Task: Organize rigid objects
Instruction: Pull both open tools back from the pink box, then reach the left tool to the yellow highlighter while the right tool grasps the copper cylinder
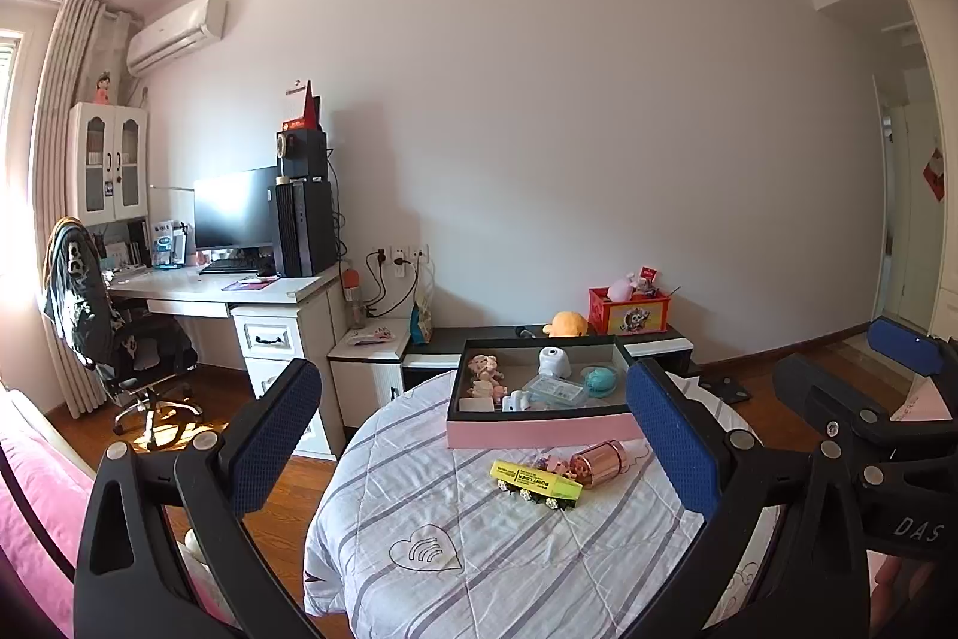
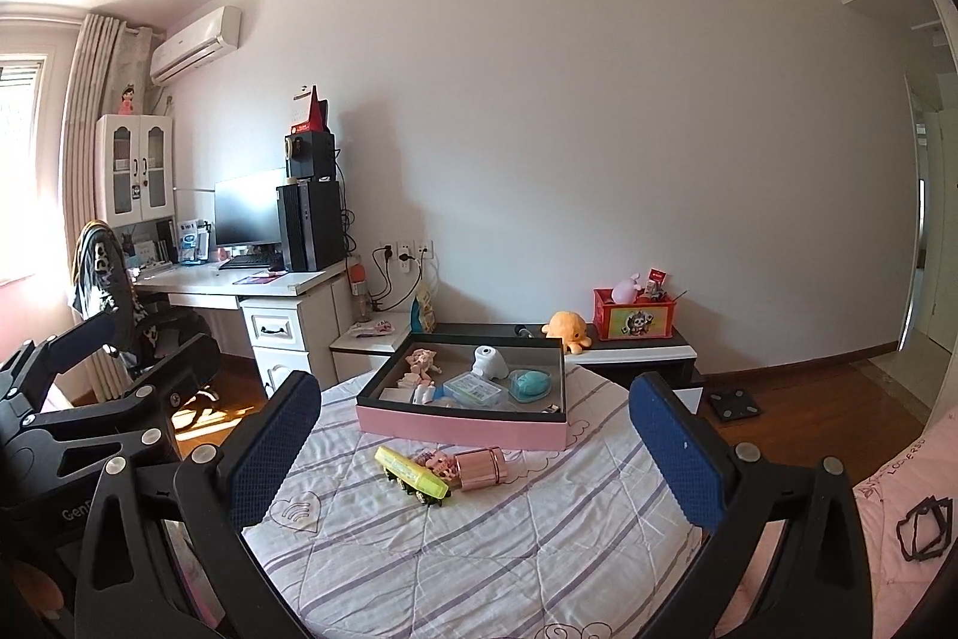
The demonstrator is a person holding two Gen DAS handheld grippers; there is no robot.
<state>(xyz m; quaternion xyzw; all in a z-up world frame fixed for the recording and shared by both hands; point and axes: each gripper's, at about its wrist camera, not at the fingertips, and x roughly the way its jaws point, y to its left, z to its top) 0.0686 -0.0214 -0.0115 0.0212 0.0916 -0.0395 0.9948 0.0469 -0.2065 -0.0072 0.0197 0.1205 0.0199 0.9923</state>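
Blue ribbed pads line the black fingers of both grippers, and each pair is seen spread wide with nothing held between. The left gripper (image 1: 473, 435) is raised above the near part of a striped quilt (image 1: 419, 579); the right gripper (image 2: 473, 441) is held likewise over the same quilt, and its frame is also seen at the right edge of the left wrist view. Between the fingers, on the quilt, a yellow highlighter (image 1: 536, 480) is laid beside a rose-gold metal cylinder (image 1: 599, 462), with a small pink trinket (image 1: 554, 464) touching both. Just beyond them a pink-sided box (image 1: 539, 432) with a dark rim is set, in which a white gadget (image 1: 554, 360), a teal round object (image 1: 600, 378), a clear plastic case (image 1: 554, 390) and a small figurine (image 1: 485, 372) are kept.
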